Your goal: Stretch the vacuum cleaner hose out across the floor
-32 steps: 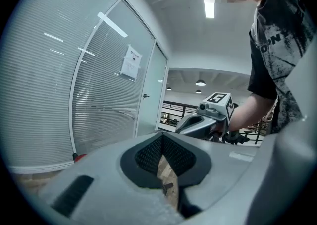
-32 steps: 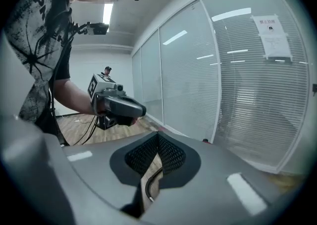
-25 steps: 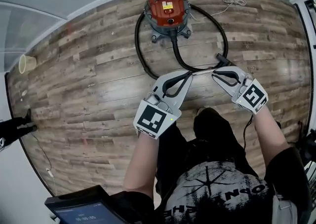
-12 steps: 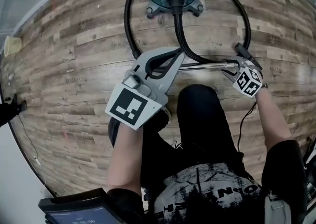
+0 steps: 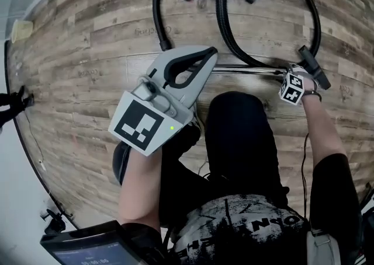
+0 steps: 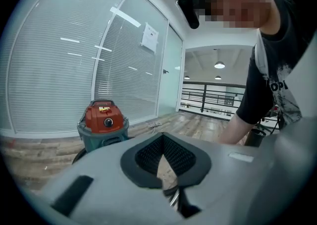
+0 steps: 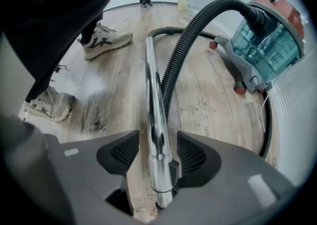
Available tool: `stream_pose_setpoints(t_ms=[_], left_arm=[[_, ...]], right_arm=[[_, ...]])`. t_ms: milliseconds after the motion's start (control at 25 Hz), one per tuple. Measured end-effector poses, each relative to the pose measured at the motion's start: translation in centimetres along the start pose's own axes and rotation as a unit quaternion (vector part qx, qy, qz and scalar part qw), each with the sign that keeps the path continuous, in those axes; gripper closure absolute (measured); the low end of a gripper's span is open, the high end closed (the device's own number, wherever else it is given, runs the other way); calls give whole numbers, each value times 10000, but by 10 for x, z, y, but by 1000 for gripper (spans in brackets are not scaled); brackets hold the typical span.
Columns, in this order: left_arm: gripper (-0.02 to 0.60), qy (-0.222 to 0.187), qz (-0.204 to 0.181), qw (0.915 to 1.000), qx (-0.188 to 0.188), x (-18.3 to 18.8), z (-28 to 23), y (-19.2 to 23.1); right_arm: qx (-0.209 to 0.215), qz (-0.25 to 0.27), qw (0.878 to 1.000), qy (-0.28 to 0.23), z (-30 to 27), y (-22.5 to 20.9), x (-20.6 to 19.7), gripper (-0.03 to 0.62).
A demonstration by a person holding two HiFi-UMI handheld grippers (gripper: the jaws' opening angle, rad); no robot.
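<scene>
A weathered wood-plank floor [image 5: 87,36] carries the red-and-teal canister vacuum cleaner [image 7: 270,45]. Its black ribbed hose [image 5: 224,24] curves from the canister across the boards to a chrome metal wand tube [image 5: 245,71]. The right gripper's [image 7: 157,152] fingers are opening, with the tube loose between them. The left gripper's [image 5: 207,56] fingers are pressed together and empty.

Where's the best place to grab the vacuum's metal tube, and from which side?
Grip the metal tube on its straight rigid stretch, from above, jaws across its width: it lies along the floor, thin and round. The right gripper straddles it there, jaws opening, pads not pressing.
</scene>
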State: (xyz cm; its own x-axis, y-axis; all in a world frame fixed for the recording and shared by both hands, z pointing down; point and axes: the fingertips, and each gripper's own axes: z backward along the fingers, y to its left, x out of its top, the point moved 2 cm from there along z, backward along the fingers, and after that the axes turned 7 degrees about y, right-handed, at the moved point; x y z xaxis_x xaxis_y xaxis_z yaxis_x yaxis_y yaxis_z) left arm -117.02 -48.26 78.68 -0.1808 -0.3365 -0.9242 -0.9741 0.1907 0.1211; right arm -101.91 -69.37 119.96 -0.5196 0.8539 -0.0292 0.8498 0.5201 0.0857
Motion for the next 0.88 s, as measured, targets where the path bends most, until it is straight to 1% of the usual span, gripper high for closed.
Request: stream_pose_setpoints(t_ms=[120,280,320,360,520,640,760,880], left_arm=[[581,141,80,9997,157,-12,3,4],[581,299,162,9991,260,-25,4,10],[581,329,153,9990,275,-27,2,11],[581,353,126,9989,282,-28,0,10],[581,484,22,9984,284,-34,-6,7],[581,496,96,9982,318,-38,-6,4],[581,579,37,9978,335,-44,-6,0],[581,734,-90,9969,273,-49,-6,-5]], right_arm=[[-64,70,9999,67,-18,-9,9,353],[233,184,9994,165,-42,5,24,363],[257,221,9992,192,-46,5,26,378],[226,253,9991,242,-50,4,27,405],[-42,328,9973,662,-62,-3,23,405],[-151,387,9953,876,-65,1,23,416],[-141,444,9958,792,-64,0,26,421],[101,471,9964,700,-61,1,24,428]])
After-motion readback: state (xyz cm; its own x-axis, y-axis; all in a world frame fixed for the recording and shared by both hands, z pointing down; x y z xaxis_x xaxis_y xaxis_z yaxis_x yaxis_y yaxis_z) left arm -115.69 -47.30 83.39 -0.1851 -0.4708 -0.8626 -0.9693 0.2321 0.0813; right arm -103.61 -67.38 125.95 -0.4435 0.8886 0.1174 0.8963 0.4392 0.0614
